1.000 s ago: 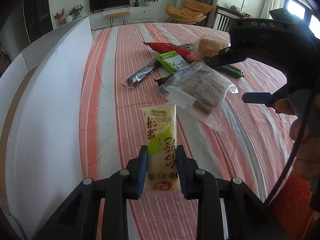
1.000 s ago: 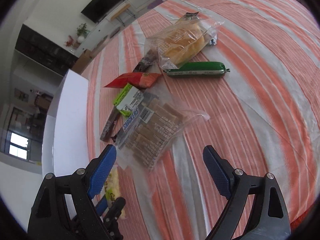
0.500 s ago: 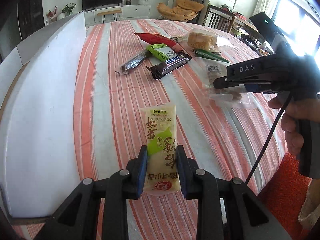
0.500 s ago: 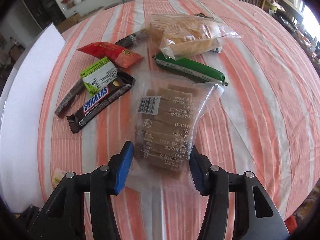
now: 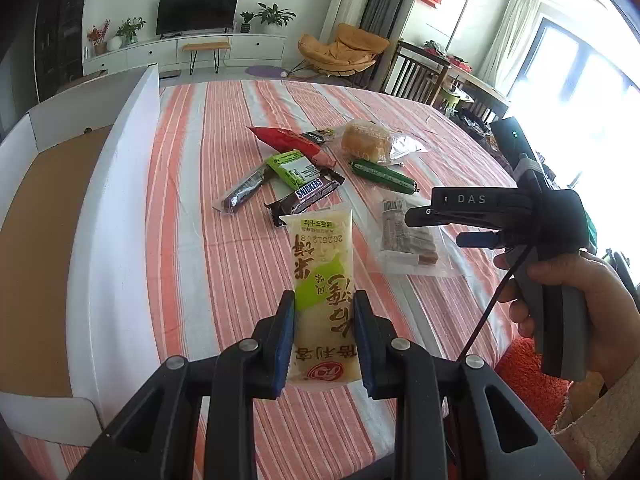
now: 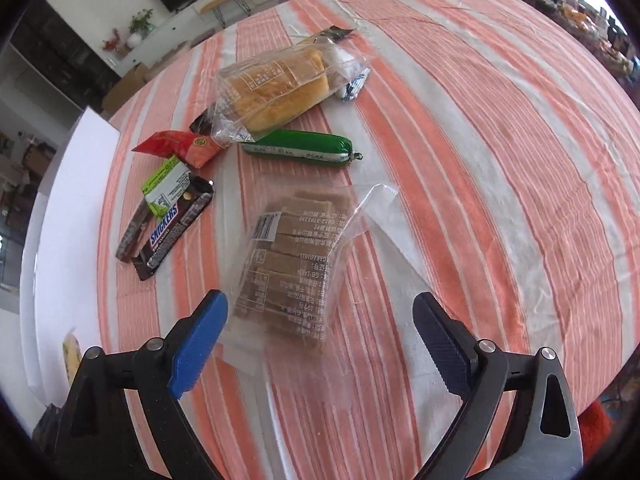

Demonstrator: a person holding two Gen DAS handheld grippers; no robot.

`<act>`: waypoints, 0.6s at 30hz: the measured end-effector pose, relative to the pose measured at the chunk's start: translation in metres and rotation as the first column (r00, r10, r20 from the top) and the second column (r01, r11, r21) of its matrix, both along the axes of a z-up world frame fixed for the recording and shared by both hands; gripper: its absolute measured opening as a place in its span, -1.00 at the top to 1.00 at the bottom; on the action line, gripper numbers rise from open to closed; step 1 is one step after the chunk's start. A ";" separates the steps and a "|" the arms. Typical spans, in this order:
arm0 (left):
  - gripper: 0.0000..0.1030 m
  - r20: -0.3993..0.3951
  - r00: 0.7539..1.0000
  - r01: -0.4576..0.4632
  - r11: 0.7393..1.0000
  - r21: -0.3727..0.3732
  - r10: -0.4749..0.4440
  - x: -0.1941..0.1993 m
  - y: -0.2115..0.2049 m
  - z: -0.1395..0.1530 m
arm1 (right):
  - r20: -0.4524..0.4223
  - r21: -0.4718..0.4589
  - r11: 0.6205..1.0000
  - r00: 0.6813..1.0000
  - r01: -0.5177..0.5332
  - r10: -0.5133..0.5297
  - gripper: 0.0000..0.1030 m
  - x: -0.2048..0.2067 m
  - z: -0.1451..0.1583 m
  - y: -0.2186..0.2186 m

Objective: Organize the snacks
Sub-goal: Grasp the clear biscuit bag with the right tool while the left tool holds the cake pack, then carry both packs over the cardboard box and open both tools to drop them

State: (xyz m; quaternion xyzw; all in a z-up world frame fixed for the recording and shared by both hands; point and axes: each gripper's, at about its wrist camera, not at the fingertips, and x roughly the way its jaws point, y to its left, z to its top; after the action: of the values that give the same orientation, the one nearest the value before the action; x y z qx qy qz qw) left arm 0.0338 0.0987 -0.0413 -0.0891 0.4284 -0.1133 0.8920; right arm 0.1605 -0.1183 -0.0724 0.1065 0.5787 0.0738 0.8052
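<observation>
The left gripper (image 5: 324,336) stays clamped on the pale rice-cake packet (image 5: 323,280) with the green patch, which now stands higher in the left wrist view than a second ago, its top edge overlapping the Snickers bar (image 5: 306,196) behind it.

The right gripper (image 6: 320,340) has just been opening: half a second ago its blue pads pinched the clear bag of brown biscuits (image 6: 292,264), and now they stand wide apart with the bag lying loose on the striped tablecloth (image 6: 480,160) between them, untouched. A second ago that bag lay over the Snickers bar; now it sits at the lower centre of the right wrist view, clear of the bar at middle left.

The green sausage (image 6: 298,148), bread bag (image 6: 276,88), red packet (image 6: 176,146) and green-labelled packet (image 6: 166,186) lie where they did. A white-walled cardboard box (image 5: 120,200) fills the left side of the left wrist view.
</observation>
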 end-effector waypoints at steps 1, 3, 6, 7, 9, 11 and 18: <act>0.47 -0.002 1.000 -0.003 1.000 -0.001 0.003 0.000 0.000 0.000 | -0.025 -0.013 1.000 1.000 -0.006 0.006 -0.84 0.006 -0.004 0.013; 0.47 -0.012 1.000 -0.004 1.000 -0.004 0.004 0.000 0.000 -0.001 | -0.071 -0.079 0.995 0.996 -0.066 0.060 -0.84 0.016 -0.018 0.043; 0.47 -0.014 1.000 0.001 1.000 -0.012 -0.001 -0.004 0.003 0.005 | 0.021 -0.302 0.935 0.979 -0.188 0.204 -0.87 0.013 -0.023 0.080; 0.47 -0.006 1.000 0.000 1.000 -0.014 0.000 -0.006 0.006 0.010 | 0.035 -0.283 0.939 0.977 -0.194 0.212 -0.83 0.012 -0.024 0.077; 0.47 0.010 1.000 -0.003 1.000 -0.024 0.004 -0.012 0.014 0.021 | 0.056 -0.254 0.954 0.982 -0.160 0.180 -0.35 0.008 -0.019 0.060; 0.47 0.030 1.000 -0.007 0.999 -0.044 0.009 -0.017 0.024 0.035 | 0.053 -0.137 0.982 0.989 -0.129 0.137 -0.26 0.004 -0.015 0.034; 0.47 0.066 0.993 -0.085 0.987 -0.139 0.095 -0.017 0.090 0.075 | 0.087 0.325 0.939 0.992 -0.110 0.086 -0.26 -0.025 0.037 0.009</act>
State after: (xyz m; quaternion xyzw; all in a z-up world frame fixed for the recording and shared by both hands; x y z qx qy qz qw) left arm 0.0171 0.1890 0.0339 -0.1649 0.3828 -0.1048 0.9029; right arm 0.1356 -0.1090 -0.0356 0.2075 0.5337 0.2131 0.7917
